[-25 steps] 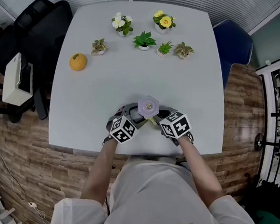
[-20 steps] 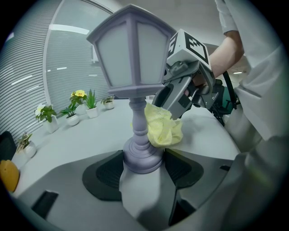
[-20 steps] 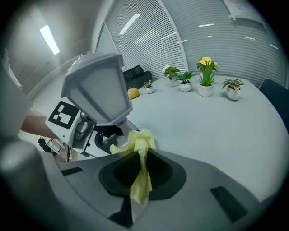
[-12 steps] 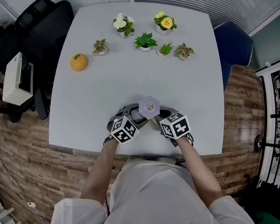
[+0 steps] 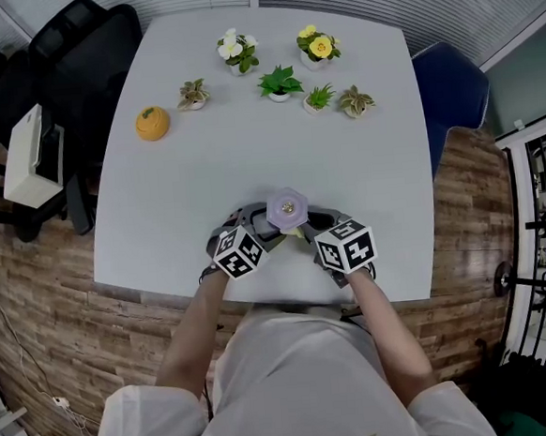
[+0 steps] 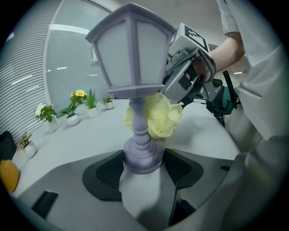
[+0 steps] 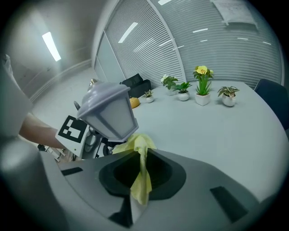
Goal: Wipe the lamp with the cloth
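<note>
Left gripper point(image 6: 142, 168) clenched the one lamp point(image 6: 131, 49) by its base; right gripper point(image 7: 141, 173) grasped the one cloth point(image 7: 141, 146) beside the stem; six potted plants point(image 5: 279, 80) stood far.

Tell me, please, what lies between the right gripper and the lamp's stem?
The yellow cloth: pinched in the right gripper, it bunches against the stem of the lamp just under the shade, clearest in the left gripper view.

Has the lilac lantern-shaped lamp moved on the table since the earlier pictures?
No. The lilac lantern lamp stays equally near the white table's front edge.
</note>
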### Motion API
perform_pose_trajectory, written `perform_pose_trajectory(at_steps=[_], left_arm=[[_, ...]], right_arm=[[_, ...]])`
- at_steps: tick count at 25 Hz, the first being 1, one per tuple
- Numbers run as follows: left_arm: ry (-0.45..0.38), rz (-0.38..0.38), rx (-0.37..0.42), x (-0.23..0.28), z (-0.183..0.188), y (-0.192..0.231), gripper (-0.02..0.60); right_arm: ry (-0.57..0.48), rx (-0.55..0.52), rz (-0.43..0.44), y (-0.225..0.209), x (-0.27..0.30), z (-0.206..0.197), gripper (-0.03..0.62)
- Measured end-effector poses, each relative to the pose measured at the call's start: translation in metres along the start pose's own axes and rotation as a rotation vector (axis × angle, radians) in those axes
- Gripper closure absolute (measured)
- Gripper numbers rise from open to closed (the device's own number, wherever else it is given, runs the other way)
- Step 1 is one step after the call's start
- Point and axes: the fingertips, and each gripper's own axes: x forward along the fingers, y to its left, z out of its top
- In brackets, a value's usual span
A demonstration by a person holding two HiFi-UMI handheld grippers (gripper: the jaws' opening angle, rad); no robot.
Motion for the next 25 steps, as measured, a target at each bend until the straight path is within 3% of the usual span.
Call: perform_pose_trajectory(at_steps=[13, 25], left_arm=[[0.001, 0.001, 0.002, -0.002, 0.001, -0.002, 0.285], [-0.001, 0.001, 0.002, 0.000, 0.001, -0.001, 0.285]], right_arm=[[-0.081, 0.004, 0.030, 0.002, -0.016, 0.017, 0.551], [-0.024, 0.013, 0.055, -0.005, 0.005, 0.009, 0.551]])
